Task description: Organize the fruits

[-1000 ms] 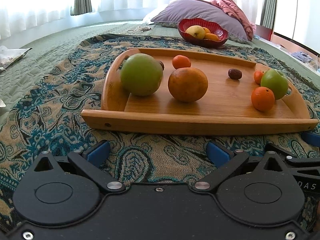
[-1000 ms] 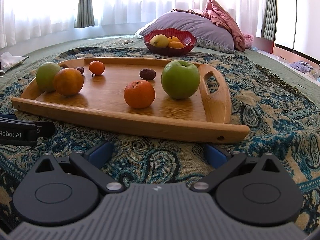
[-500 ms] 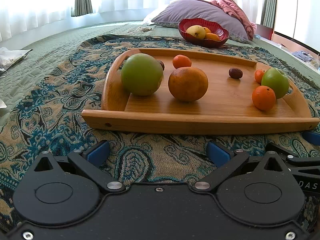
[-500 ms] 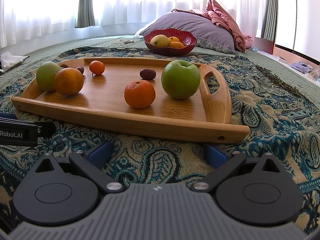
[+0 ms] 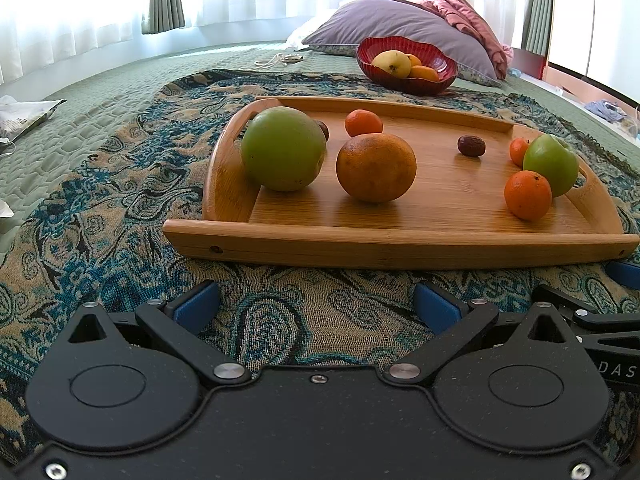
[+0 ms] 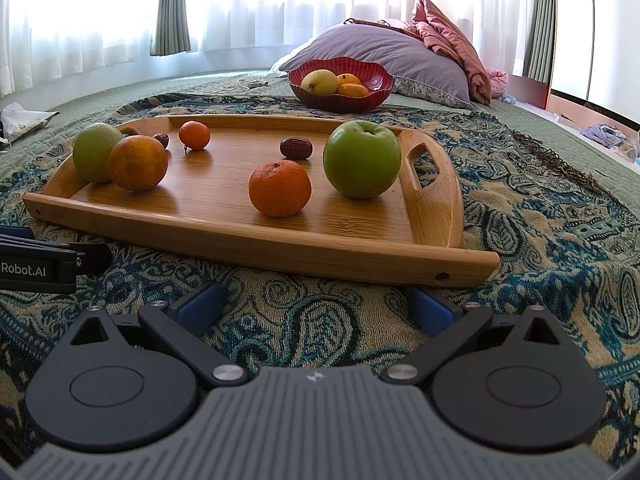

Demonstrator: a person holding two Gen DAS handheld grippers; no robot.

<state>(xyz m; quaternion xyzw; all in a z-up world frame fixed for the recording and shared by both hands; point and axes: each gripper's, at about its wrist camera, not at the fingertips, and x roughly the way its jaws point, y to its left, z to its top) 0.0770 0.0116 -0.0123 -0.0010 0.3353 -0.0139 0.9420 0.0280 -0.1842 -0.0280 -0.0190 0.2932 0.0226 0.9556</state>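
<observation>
The left tool and the right tool both hover low over the patterned blanket on the bed, just in front of the near edge of the wooden tray, and each one has its blue fingers spread wide with nothing between them. From what I can see, the organizing has hardly begun, or at least most of it is left. On the tray there lie a big green fruit at the left end with a large orange just beside it, a small mandarin behind them, a dark date near the middle, and at the right end a green apple with a tangerine close in front of it. One more small orange fruit shows behind the apple, and a second dark date is half hidden behind the left pair. Farther away, near the pillow, stands a red bowl that already holds a yellow fruit and some orange ones. I suppose the tray fruits should go there, so about eight pieces wait.
</observation>
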